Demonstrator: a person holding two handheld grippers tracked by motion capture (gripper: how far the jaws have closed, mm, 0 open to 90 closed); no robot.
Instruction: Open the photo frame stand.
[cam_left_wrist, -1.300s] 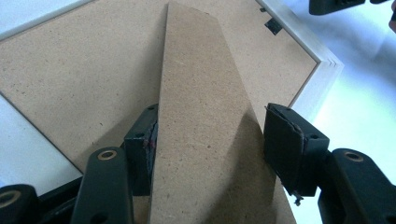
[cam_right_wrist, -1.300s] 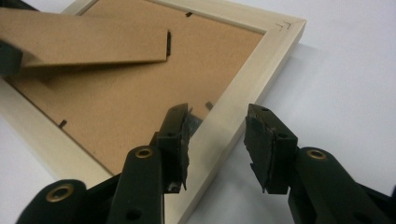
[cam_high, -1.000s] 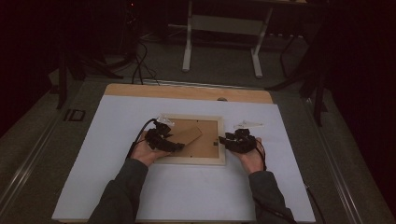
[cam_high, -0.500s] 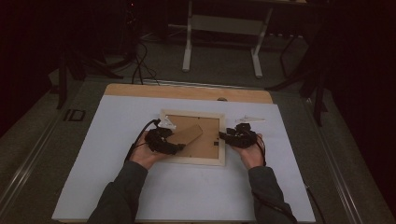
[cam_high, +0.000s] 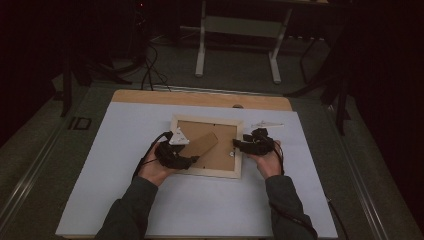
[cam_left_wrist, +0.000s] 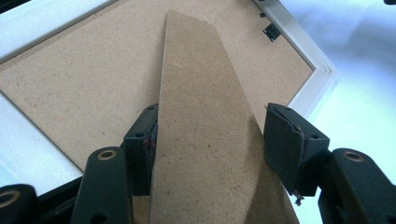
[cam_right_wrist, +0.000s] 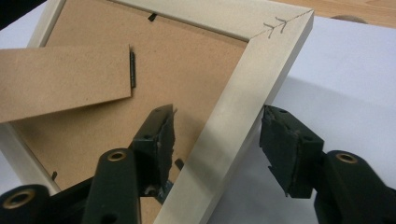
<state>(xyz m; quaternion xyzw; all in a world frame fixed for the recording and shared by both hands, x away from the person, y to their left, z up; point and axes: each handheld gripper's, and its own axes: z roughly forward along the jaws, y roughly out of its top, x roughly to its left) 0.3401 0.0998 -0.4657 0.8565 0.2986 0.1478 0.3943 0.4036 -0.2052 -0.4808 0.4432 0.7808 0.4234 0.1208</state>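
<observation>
**A:** Start with the frame. It lies face down on the white table, near the middle, between your two hands. Its cardboard stand runs slantwise across the backing board, from your left gripper up toward the far right.

**B:** So which claw is nearer the stand?

**A:** Your left one, by a long way. In the left gripper view the stand passes straight between the jaws, long axis pointing away from you. The left pad seems to touch its edge; the right pad stands just beside the other edge. Whether that grip is clamped or slack, I cannot tell.

**B:** And my right gripper?

**A:** It straddles the right rail of the frame, one jaw inside over the backing, one outside over the table. Its jaws have just been opening; the rail sits between them with a gap on each side, so nothing is held.

**B:** What does that view add?

**A:** The stand's hinge at its far end, plus a small retaining clip on the far rail. The high view gives you the overall layout instead.
</observation>
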